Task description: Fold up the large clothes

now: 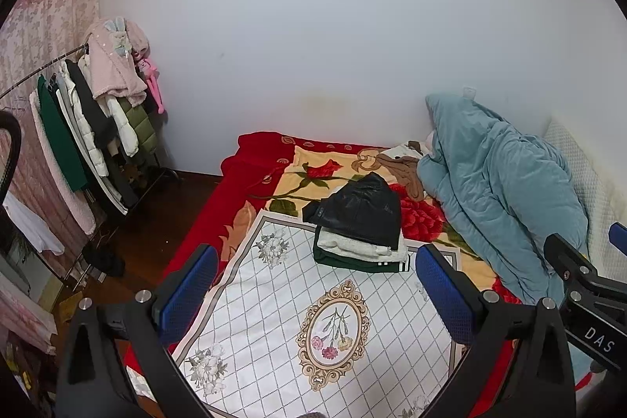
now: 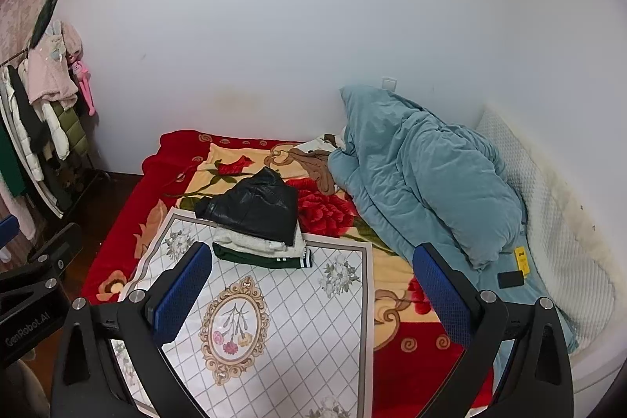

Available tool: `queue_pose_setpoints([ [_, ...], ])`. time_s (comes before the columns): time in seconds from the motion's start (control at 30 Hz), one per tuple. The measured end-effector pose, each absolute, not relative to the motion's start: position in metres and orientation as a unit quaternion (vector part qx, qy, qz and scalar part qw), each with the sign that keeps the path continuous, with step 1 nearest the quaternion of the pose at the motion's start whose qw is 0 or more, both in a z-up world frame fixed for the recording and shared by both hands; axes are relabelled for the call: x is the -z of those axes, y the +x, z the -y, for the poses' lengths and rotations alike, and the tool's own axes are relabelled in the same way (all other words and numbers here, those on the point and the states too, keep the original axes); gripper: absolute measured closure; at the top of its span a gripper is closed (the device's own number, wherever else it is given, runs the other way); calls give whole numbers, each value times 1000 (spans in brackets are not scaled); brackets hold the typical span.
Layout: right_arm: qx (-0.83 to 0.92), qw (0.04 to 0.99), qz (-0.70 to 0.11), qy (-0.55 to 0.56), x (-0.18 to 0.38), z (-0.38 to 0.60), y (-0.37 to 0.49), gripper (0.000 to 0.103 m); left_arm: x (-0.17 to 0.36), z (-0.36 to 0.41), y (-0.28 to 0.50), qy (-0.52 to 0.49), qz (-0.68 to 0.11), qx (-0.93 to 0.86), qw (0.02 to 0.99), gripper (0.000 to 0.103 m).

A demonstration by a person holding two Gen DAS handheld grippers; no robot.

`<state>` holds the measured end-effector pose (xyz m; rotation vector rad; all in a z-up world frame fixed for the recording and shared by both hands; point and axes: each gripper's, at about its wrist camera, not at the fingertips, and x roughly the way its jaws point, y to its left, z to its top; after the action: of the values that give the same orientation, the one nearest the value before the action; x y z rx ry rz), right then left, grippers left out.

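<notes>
A stack of folded clothes sits on the far edge of a white patterned cloth on the bed: a black leather garment on top, a cream one under it, a dark green one at the bottom. The stack also shows in the right wrist view. A brown garment lies crumpled farther back. My left gripper is open and empty, held above the cloth in front of the stack. My right gripper is open and empty, above the cloth's right part.
A red floral blanket covers the bed. A teal duvet is heaped at the right, with a white pillow beyond. A clothes rack with hanging coats stands at the left on the dark floor. The white wall is behind.
</notes>
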<state>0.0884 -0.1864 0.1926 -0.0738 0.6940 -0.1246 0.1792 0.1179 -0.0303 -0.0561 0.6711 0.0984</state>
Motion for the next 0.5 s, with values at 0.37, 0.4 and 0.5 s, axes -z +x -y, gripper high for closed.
queue_pose_setpoints([
  [0.37,59,938,-338,-39,-192,186,89,0,30,-118,176,-27,-326,-48,944,0],
  [0.4,59,938,-338,-39,-192,186,89,0,29,-118,176,-26,-326,-49,944,0],
  [0.5,59,938,-339,-39,-192,186,89,0,29,-119,176,-28,-326,-49,944,0],
])
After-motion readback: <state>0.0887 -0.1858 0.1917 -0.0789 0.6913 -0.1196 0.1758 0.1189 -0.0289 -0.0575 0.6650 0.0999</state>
